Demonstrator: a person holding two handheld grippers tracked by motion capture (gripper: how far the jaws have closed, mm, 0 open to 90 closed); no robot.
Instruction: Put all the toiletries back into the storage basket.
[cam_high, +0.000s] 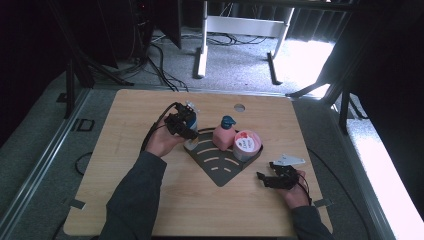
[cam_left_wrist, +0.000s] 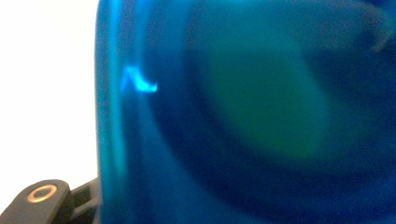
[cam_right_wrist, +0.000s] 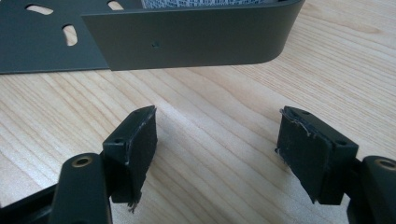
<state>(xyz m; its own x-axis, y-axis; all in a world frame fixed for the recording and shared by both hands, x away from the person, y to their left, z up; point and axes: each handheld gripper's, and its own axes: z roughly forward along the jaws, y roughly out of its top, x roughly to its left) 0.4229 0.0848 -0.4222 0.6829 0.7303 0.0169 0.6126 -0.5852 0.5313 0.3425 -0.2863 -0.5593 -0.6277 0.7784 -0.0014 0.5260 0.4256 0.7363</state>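
My left gripper (cam_high: 184, 126) is shut on a blue bottle (cam_high: 193, 120) with a white cap, held upright at the left edge of a dark slotted corner tray (cam_high: 220, 169). In the left gripper view the blue bottle (cam_left_wrist: 243, 116) is a close blur, with one of the fingers (cam_left_wrist: 44, 205) at the bottom left. A pink pump bottle (cam_high: 224, 135) with a teal top and a pink-and-white tub (cam_high: 246, 145) stand in the tray. My right gripper (cam_high: 265, 179) rests low on the table to the right of the tray, open with nothing between its fingers (cam_right_wrist: 135, 149), facing the tray's wall (cam_right_wrist: 196, 37).
The wooden table (cam_high: 150, 200) has a round cable hole (cam_high: 239, 107) near its far edge. Bare wood (cam_right_wrist: 215, 116) lies between my right gripper and the tray. Beyond the table are floor cables and the legs of a white stand (cam_high: 202, 55).
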